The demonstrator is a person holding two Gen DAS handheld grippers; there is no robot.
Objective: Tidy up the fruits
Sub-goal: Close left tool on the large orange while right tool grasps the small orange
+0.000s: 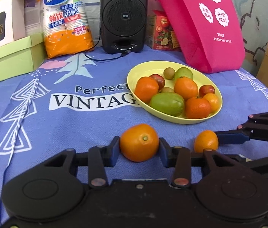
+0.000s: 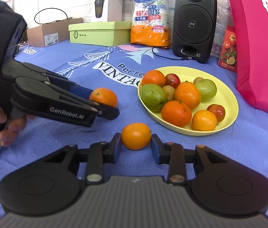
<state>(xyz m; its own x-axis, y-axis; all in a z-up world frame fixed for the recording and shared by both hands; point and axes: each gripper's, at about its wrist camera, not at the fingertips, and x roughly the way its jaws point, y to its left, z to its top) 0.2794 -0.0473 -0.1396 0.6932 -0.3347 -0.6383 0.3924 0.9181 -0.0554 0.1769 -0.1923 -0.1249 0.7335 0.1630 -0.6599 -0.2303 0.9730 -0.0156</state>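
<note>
Seen from the left wrist: left claw (image 1: 139, 146) closed on a larger orange (image 1: 139, 142), both blue pads pressed against its sides, fruit resting on the blue printed cloth (image 1: 57, 125) over the bench. Just right of it, a smaller orange (image 1: 206, 141) caught by the right claw (image 1: 212, 141), reaching in from the right edge. Behind both, near but apart, a pale yellow plate (image 1: 134, 72) heaped with oranges, green fruits, small red ones and small brownish ones. Along the back, a black speaker (image 1: 123, 17), an orange bag of paper cups (image 1: 67, 20), a pink tote bag (image 1: 202, 24), a green box (image 1: 10, 57). Seen from the right wrist: right claw (image 2: 136, 146) narrowed around the smaller orange (image 2: 136, 135), left pad touching its side, right pad at or just off the skin, too close to tell apart. Up and to the left, left claw (image 2: 103, 102) angled in from the left edge, gripped by a hand (image 2: 4, 121), its fingers clamped on the larger orange (image 2: 103, 96). To the right, the yellow plate (image 2: 227, 95) with its pile of fruit, close to both held oranges yet not touching either. Speaker (image 2: 194, 22), paper-cup bag (image 2: 149, 19) and pink tote (image 2: 261, 43) lined up behind.
</note>
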